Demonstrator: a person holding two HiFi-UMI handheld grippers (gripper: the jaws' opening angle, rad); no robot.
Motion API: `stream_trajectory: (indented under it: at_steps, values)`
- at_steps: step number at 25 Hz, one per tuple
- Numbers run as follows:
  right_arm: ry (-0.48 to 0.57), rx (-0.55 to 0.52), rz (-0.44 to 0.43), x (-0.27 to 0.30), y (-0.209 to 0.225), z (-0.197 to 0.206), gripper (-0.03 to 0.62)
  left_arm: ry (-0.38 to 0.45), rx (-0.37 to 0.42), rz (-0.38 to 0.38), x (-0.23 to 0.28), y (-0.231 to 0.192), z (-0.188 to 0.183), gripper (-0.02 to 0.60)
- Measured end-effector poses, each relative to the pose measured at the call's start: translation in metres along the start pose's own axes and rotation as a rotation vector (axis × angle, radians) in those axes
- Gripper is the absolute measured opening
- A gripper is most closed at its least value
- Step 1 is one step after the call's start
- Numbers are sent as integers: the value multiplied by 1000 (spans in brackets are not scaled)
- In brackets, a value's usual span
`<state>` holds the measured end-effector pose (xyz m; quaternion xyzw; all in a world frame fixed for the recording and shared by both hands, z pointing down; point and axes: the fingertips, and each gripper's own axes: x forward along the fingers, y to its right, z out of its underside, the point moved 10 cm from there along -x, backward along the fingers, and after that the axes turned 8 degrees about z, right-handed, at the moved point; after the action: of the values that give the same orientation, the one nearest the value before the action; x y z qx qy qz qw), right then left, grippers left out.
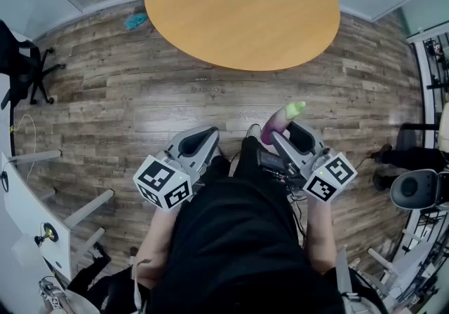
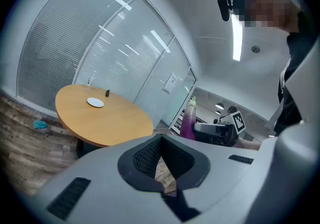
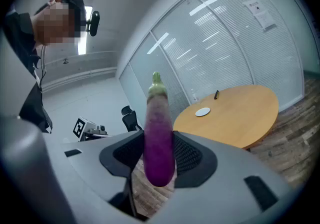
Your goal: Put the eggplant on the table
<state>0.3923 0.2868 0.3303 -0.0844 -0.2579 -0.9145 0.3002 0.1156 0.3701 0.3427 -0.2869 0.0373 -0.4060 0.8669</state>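
The table [image 1: 280, 32] is cut off at 12 o'clock. The right gripper [image 1: 289, 134] hides the bottom of the eggplant [image 1: 280, 120].

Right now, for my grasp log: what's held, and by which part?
The right gripper grips the eggplant by its purple lower half, stem end free; the left gripper is empty.

A black office chair [image 1: 15, 57] stands on the wood floor [image 1: 105, 116], well apart from a teal scrap [image 1: 135, 21].
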Motion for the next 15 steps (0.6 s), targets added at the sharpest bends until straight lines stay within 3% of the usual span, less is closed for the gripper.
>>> stream_trajectory:
  at_steps: [15]
  values:
    - [21,10,-36,1,-26,3,192,12,-5,-14,-27,3,12,11]
